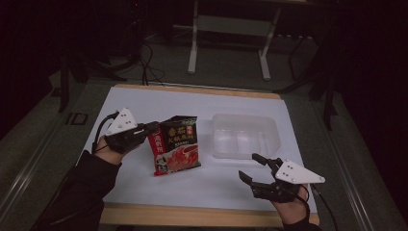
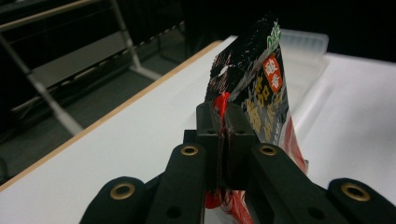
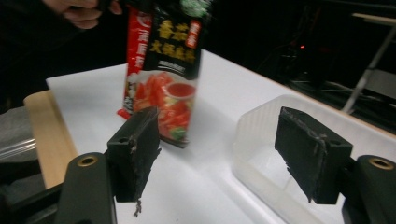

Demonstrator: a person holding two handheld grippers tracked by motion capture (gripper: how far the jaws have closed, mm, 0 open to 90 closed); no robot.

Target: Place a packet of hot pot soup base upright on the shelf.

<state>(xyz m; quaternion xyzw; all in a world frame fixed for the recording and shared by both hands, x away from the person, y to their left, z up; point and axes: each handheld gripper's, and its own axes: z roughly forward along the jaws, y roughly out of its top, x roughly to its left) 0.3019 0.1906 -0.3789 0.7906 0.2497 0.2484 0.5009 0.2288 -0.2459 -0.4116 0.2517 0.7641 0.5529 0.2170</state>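
Table (image 1: pixel 144 103): white sheet over a wooden top, lit at centre, dark room around it.

Clear plastic container (image 1: pixel 244 135): open-topped, looks empty, sits forward of the right gripper (image 1: pixel 254 169) and off to the far side of the left gripper (image 1: pixel 153 129). In the right gripper view the container (image 3: pixel 261 140) lies just past that gripper's far jaw.

Snack packet (image 1: pixel 176 144): red and black, printed face toward the person, held up by one edge with its lower end at or near the table; contact there cannot be told. It lies between the left gripper and the container, well apart from the container's rim.

Left gripper: jaws closed flat on the packet's side edge; in the left gripper view (image 2: pixel 223 135) the packet (image 2: pixel 254 93) stands up directly beyond the pinch.

Right gripper: jaws spread wide, nothing between them, near the table's front edge; in its own view (image 3: pixel 224 154) the packet (image 3: pixel 163 70) hangs ahead of its near jaw.

Progress, my reading: the pickup is done and the grip looks secure. Remaining: carry the packet across to the container, lower it inside, release. Right gripper has no part in hand yet; it may steady the container or the packet's free end.
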